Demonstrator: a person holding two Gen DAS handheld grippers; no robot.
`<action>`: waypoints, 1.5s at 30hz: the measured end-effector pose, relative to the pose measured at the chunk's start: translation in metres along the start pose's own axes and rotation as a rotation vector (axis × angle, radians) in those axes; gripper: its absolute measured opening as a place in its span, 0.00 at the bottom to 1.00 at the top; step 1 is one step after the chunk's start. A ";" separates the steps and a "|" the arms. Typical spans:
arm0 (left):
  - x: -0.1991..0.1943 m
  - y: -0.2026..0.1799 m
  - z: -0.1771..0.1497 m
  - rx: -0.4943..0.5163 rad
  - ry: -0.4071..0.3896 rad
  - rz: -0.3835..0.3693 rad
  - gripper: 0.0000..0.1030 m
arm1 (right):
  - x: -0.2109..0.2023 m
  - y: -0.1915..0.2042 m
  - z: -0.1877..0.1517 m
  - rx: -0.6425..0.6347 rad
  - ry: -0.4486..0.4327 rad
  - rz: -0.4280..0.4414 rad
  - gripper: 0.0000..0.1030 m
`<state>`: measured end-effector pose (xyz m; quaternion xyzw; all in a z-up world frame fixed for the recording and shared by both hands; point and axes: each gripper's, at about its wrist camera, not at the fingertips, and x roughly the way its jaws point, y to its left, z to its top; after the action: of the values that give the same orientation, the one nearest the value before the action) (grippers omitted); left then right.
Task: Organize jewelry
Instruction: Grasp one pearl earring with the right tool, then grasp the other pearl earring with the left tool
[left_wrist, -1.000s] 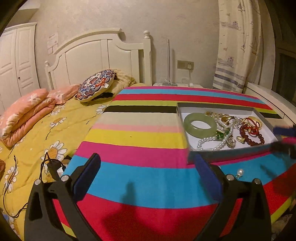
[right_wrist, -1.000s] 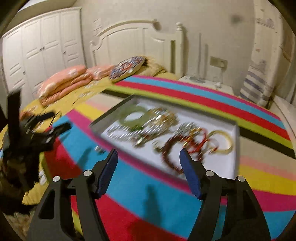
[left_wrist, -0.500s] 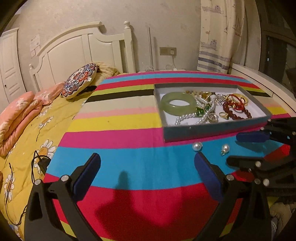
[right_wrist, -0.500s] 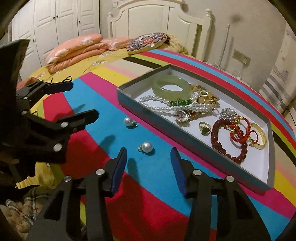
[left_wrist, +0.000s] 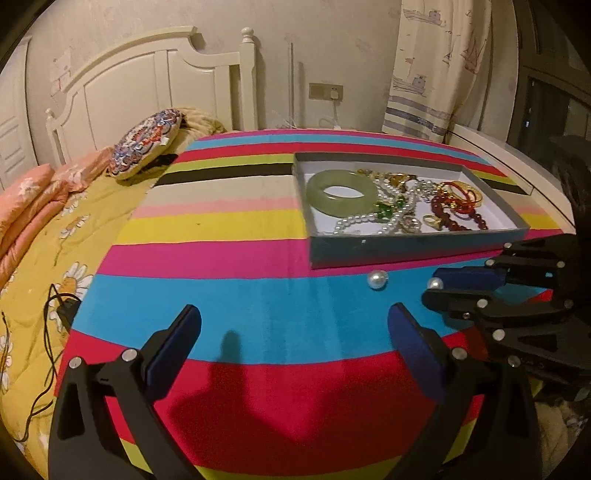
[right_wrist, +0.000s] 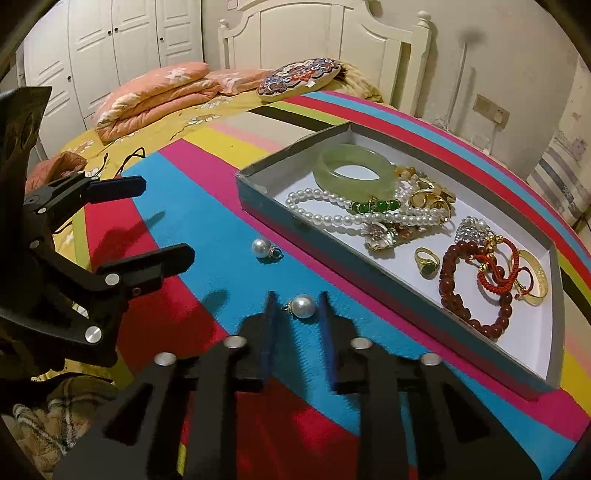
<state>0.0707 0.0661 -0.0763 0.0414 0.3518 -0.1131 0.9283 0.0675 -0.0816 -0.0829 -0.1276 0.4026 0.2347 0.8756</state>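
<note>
Two pearls on the surface, just outside the tray (right_wrist: 258, 201). Near pearl (right_wrist: 303, 306) between the right gripper (right_wrist: 297, 312) fingers, narrowed but not touching it. Other pearl (right_wrist: 262, 247) closer to the tray wall. Left gripper (left_wrist: 293, 334) spread wide, holding nothing. Bangle (right_wrist: 352, 171), necklace (right_wrist: 332, 218), beads (right_wrist: 469, 291) inside the tray.

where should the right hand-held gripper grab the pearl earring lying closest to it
Grip the nearer pearl earring across the round pearl itself, not its small metal loop, which sticks out toward the left and looks too thin to pinch. Come straight down from above: the right hand-held gripper already has a finger on each side of the pearl, which lies loose on the striped cloth outside the tray.
</note>
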 end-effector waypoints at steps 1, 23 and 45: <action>0.000 -0.002 0.001 0.005 0.001 -0.002 0.97 | -0.001 -0.001 -0.001 0.002 -0.001 0.003 0.19; 0.039 -0.040 0.023 0.050 0.102 -0.088 0.51 | -0.040 -0.044 -0.025 0.141 -0.087 0.001 0.19; 0.039 -0.054 0.014 0.134 0.053 -0.092 0.18 | -0.033 -0.046 -0.027 0.158 -0.068 0.009 0.19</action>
<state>0.0954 0.0041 -0.0918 0.0901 0.3693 -0.1777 0.9077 0.0553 -0.1427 -0.0738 -0.0485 0.3904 0.2102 0.8950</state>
